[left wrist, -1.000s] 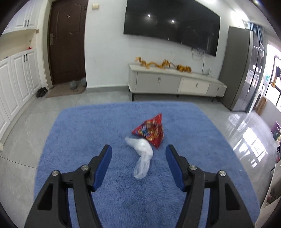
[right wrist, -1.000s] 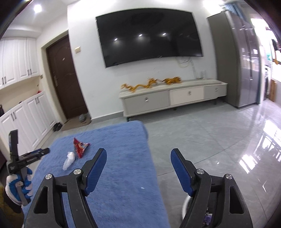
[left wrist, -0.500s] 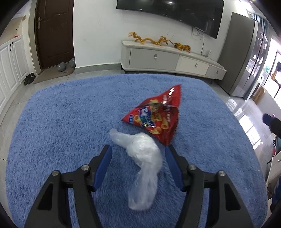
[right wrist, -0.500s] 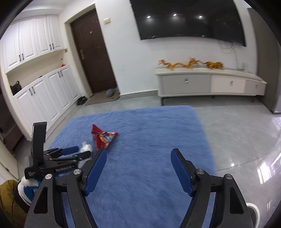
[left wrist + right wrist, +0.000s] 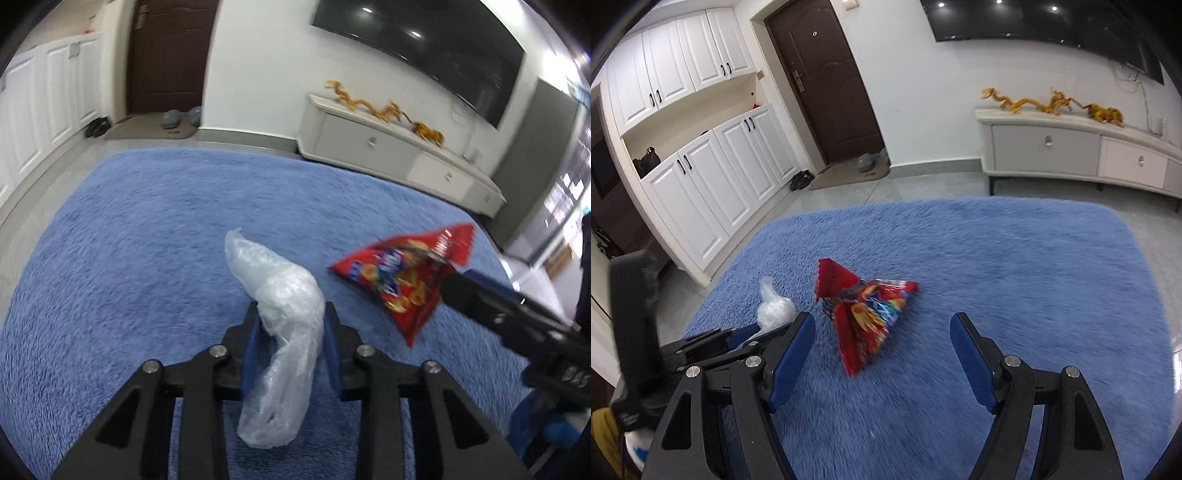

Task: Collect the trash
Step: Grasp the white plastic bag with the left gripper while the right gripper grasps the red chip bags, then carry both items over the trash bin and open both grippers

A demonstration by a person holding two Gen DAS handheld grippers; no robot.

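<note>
Down by the near edge of the blue rug (image 5: 122,229), the left gripper (image 5: 290,325) is clenched around the middle of a crumpled clear plastic bag (image 5: 280,317), one end sticking out ahead of the fingers and the other trailing back between the arms. The bag is so soft it could slide out, so I'd keep the squeeze firm and lift straight up off the pile instead of dragging it.

Just beyond and to the right of the bag lies a red snack packet (image 5: 866,314), flat on the rug. The right gripper (image 5: 882,347) is spread wide with nothing in it, pointed at the packet and close to it. To my eye the packet should be straddled across its narrow part and pressed slightly into the pile so the lower finger gets under the foil.

Past the rug, against the wall, stands the low cabinet (image 5: 1071,151).
</note>
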